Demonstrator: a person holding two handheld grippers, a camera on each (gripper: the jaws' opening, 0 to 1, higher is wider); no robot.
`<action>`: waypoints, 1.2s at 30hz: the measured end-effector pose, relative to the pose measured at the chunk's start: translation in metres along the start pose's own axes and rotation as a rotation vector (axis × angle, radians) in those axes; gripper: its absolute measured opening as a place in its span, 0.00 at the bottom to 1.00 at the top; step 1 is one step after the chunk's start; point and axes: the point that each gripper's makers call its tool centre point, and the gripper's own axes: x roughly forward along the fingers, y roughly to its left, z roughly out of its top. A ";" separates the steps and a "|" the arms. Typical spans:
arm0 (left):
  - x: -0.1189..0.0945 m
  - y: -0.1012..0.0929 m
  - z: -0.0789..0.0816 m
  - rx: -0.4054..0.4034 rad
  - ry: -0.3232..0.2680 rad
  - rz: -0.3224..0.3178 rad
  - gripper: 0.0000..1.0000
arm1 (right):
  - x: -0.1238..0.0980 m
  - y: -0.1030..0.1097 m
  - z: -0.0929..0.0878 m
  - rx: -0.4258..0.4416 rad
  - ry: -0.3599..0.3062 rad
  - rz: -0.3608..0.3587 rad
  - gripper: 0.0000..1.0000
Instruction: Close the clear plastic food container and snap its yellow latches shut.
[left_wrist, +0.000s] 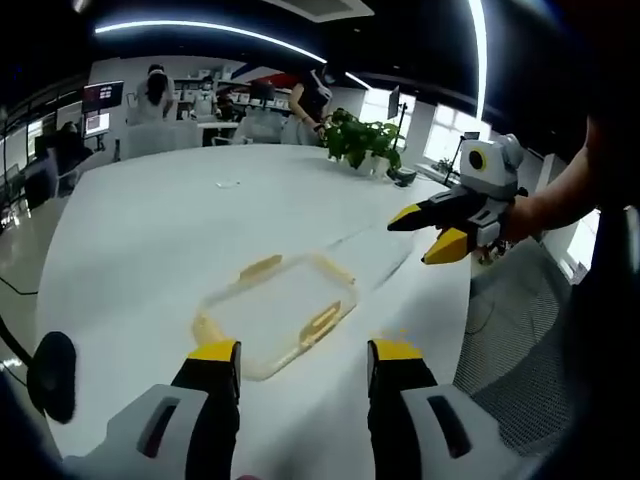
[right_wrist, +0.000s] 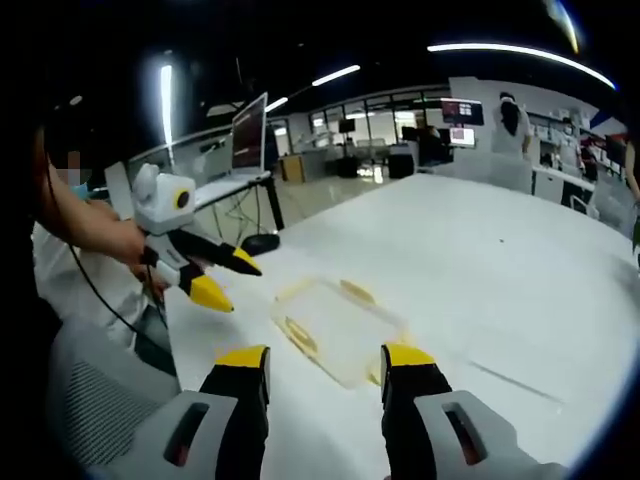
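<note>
container: clear plastic food container (left_wrist: 280, 315) flat on white table (left_wrist: 150, 240), yellow latches (left_wrist: 322, 322) look unsnapped
left gripper (left_wrist: 303, 365): jaws apart, empty, above container
right gripper (right_wrist: 323, 368): jaws apart, empty
risk: light box may skid when a latch is pushed

The container (left_wrist: 280, 312) is clear glossy plastic with yellow plastic latches (left_wrist: 322, 322), on a smooth white table (left_wrist: 180, 230).

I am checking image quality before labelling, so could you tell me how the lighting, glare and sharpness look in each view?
Left gripper view: ceiling strip lights blow out, the white table glares, and the clear container looks faint and soft. Right gripper view: fisheye bending, bright table, the container slightly blurred.
</note>
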 end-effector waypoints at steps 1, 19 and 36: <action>0.001 0.002 0.000 0.000 0.002 -0.003 0.50 | 0.001 0.000 -0.001 -0.001 0.004 -0.001 0.43; 0.011 0.021 -0.004 0.033 0.034 -0.030 0.49 | 0.014 -0.016 -0.006 0.054 0.032 -0.040 0.35; 0.020 0.037 -0.005 0.066 0.062 -0.066 0.49 | 0.031 -0.018 -0.008 0.008 0.067 -0.020 0.38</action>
